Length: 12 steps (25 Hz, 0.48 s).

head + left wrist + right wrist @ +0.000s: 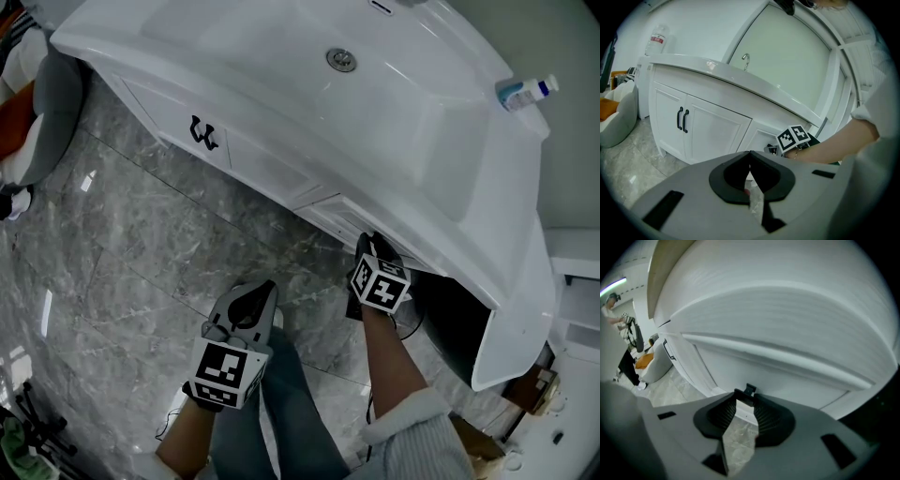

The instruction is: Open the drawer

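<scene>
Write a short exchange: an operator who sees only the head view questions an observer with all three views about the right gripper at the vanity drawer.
Operator: The countertop hides the right gripper's jaws from me. What is between them?
Observer: The right gripper view shows a small black handle on the white drawer front between their tips; whether they press it I cannot tell.
Operator: Is the drawer out?
Observer: The left gripper view shows its front looking flush with the cabinet doors beside it, not pulled out.
</scene>
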Available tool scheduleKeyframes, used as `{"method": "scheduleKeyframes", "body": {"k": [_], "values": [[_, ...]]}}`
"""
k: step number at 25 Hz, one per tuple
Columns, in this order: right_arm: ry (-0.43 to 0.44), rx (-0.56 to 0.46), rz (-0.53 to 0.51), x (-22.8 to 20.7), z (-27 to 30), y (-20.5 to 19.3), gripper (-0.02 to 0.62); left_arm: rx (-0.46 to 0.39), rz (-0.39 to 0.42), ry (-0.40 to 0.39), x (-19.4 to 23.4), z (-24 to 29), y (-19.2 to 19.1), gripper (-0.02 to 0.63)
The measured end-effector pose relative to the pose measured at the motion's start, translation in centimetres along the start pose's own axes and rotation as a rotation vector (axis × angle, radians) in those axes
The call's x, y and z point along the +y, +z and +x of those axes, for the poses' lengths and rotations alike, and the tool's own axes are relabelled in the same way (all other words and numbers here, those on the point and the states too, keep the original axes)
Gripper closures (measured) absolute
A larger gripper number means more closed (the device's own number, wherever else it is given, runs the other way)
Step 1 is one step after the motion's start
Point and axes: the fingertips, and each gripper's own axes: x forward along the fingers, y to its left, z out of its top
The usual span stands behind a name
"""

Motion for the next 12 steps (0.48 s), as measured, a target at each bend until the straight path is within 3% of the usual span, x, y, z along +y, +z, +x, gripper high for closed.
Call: {"method": "scheduleKeyframes", "body": {"k": [6,12], "values": [[0.04,0.008,-0.24,0.8,-0.7,-0.5,0.494,0.007,-0.008,-0.001,0.3,-0.2,-0.2,0.589],[0.067,0.021,-0.311,1.6,-1.8,-1.9,0.503,0.006,-0.003,-0.015,0.1,0.0,0.0,0.589]]}}
